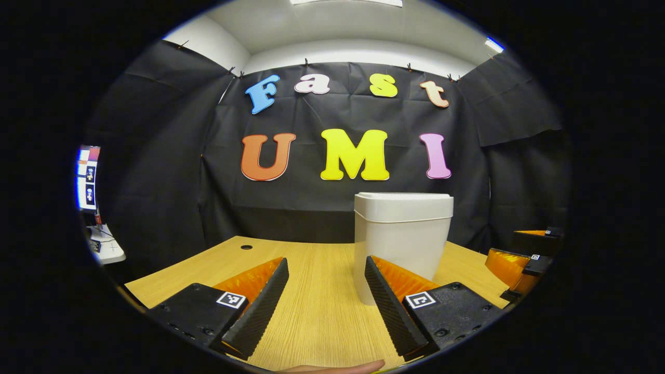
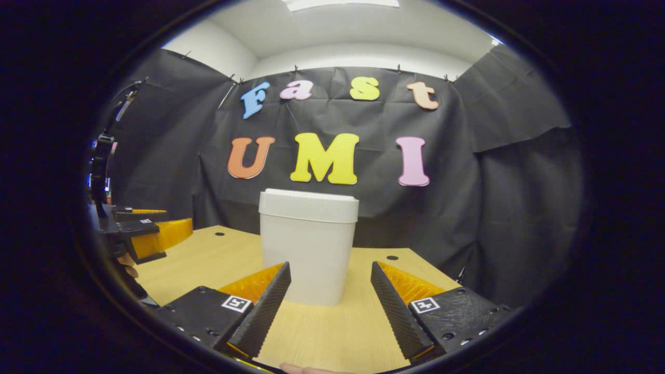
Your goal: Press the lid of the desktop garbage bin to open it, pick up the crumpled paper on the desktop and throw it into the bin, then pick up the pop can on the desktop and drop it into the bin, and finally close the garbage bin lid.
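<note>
I am holding my left gripper (image 1: 326, 291) with fingers spread wide and gripping nothing; the white garbage bin (image 1: 401, 236) is standing on the counter (image 1: 311, 311) just beyond my right-hand finger, lid shut. I am holding my right gripper (image 2: 330, 296) equally spread, the garbage bin (image 2: 307, 244) sitting ahead between its fingers, untouched.

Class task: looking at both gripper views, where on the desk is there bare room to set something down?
Bare wood lies left of the garbage bin, out to the desk's edge, and in front of the bin between each gripper's fingers. The right side is crowded: the right gripper hovers there.
</note>
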Motion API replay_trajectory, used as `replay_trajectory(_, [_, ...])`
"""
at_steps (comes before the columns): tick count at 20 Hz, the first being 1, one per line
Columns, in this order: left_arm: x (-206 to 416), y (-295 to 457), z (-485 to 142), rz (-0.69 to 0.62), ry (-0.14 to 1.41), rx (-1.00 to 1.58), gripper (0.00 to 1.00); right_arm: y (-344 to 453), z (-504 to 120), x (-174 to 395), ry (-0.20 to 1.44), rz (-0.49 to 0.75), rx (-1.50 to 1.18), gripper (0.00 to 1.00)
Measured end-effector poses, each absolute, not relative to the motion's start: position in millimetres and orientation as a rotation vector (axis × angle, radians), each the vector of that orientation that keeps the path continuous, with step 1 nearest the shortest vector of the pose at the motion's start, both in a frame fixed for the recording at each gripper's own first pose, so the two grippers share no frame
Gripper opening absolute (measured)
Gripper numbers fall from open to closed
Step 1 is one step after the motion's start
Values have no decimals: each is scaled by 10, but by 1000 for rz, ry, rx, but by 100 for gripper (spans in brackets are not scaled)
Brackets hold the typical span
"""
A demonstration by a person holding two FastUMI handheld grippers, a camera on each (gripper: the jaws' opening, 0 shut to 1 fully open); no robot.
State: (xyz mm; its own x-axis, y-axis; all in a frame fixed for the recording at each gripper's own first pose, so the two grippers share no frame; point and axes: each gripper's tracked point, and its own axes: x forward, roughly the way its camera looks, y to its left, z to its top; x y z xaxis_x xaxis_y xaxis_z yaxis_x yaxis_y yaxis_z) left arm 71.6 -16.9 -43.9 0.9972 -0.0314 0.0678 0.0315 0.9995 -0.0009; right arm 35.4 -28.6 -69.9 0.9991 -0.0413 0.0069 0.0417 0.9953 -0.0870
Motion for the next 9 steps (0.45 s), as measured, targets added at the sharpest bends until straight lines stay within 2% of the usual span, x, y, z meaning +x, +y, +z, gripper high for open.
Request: replay_trajectory(9, [741,-264,-475,-40,-62,-13,95,-129,-755,312,12,-11,-109,95])
